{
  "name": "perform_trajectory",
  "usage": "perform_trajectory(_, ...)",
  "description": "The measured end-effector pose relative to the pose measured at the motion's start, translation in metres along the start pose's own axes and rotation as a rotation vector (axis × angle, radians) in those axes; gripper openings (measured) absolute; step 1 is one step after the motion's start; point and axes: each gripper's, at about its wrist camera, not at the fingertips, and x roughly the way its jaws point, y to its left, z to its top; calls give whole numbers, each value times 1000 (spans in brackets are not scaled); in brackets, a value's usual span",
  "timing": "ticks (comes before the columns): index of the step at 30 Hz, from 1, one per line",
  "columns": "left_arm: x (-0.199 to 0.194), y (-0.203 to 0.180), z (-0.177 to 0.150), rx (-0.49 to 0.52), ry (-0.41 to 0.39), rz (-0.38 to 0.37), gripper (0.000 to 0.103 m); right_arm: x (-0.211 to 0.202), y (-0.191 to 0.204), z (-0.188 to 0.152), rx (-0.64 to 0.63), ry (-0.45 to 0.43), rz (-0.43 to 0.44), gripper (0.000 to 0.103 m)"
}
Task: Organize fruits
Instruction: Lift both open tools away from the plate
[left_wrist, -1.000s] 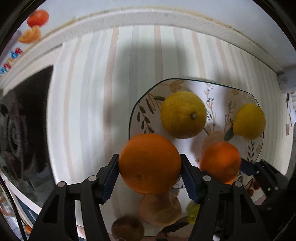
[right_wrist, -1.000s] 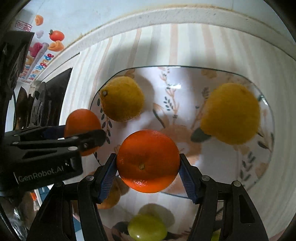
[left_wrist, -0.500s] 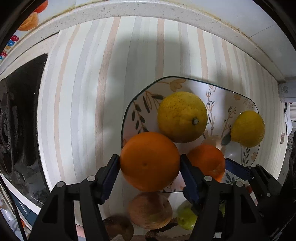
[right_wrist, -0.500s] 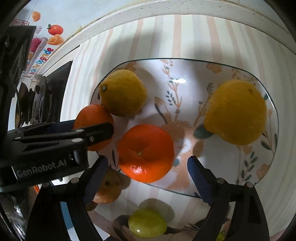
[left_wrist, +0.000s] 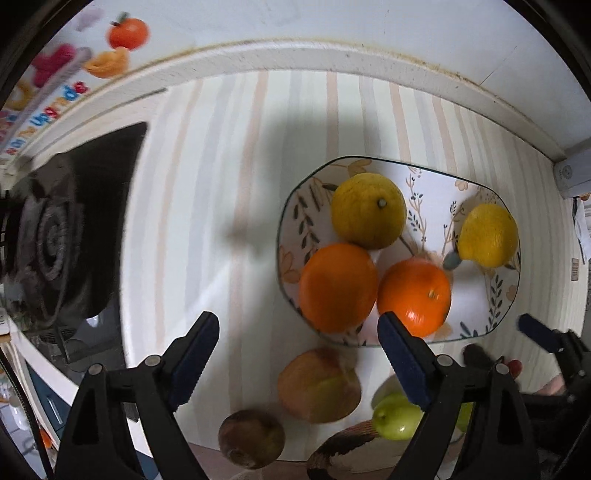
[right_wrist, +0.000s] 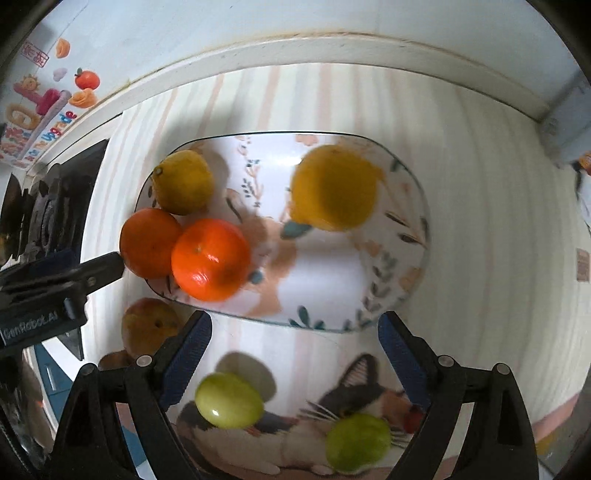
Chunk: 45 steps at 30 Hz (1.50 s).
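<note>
Striped cloth (left_wrist: 229, 177) covers the desk, which meets a pale wall bearing fruit stickers (right_wrist: 74, 92); a dark stove (left_wrist: 55, 229) sits at its left. On the floral plate (right_wrist: 399, 266) rest two oranges (left_wrist: 338, 286) and two lemons (right_wrist: 332, 186). Left tongs (left_wrist: 297, 350) and right tongs (right_wrist: 293, 350) gape wide, holding nothing. Green fruits (right_wrist: 229, 400), perhaps limes, lie nearer.

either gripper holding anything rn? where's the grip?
Nothing held. Left gripper and right gripper are both open; both oranges sit on the plate.
</note>
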Motion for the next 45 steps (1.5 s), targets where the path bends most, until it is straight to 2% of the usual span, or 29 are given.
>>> perform_trajectory(10, -47, -11, -51, 0, -152, 36, 88, -50, 0, -41, 8, -96, -41, 94)
perform_trajectory(22, -112, -5, -105, 1, -292, -7, 88, -123, 9, -91, 18, -220, -30, 94)
perform_trajectory(31, -150, -1, -131, 4, -372, -32, 88, -171, 17, -127, 15, -303, -22, 94)
perform_trajectory(39, -166, 4, -148, -10, -420, -40, 88, -184, 16, -144, 44, -339, -14, 94)
perform_trajectory(44, -157, 11, -146, -28, -407, -40, 88, -162, 17, -142, 41, -293, 24, 94)
perform_trajectory(45, -153, 13, -145, -29, -399, -31, 92, -152, 18, -140, 40, -276, 36, 94)
